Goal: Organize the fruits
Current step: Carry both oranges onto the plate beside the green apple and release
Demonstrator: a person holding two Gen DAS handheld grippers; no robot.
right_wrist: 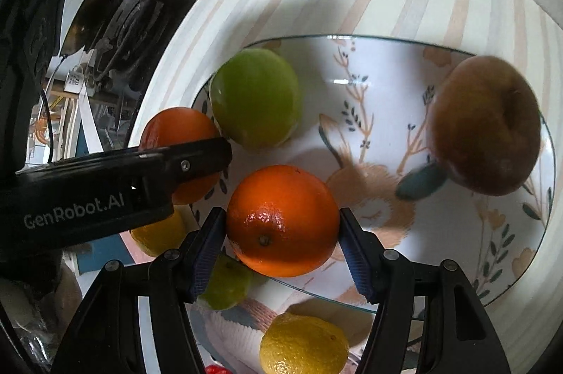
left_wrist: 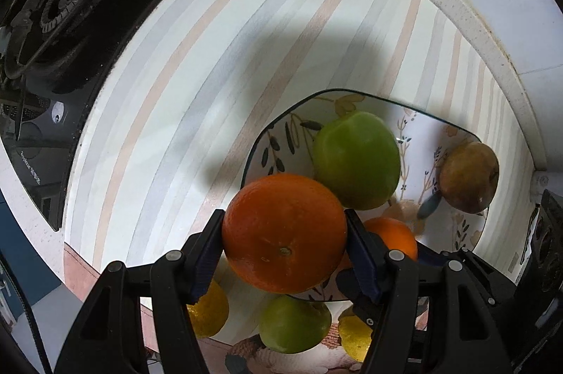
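Note:
My left gripper [left_wrist: 284, 233] is shut on an orange [left_wrist: 284, 233] and holds it above the near left rim of a floral bowl [left_wrist: 464, 233]. My right gripper [right_wrist: 282, 220] is shut on a second orange [right_wrist: 282, 220] over the bowl's near rim [right_wrist: 387, 71]. A green apple [right_wrist: 255, 97] and a brownish-red apple [right_wrist: 487, 124] lie in the bowl. The left gripper with its orange [right_wrist: 176, 131] shows at the left of the right wrist view. A second green apple [left_wrist: 293, 324] and lemons [left_wrist: 211, 312] [right_wrist: 304, 344] lie on the cloth below.
A striped cloth [left_wrist: 211, 74] covers the counter. A black gas stove [left_wrist: 59, 4] stands at the far left. The white counter edge [left_wrist: 457, 4] and wall run behind the bowl. A red object [right_wrist: 214, 369] peeks in at the bottom edge.

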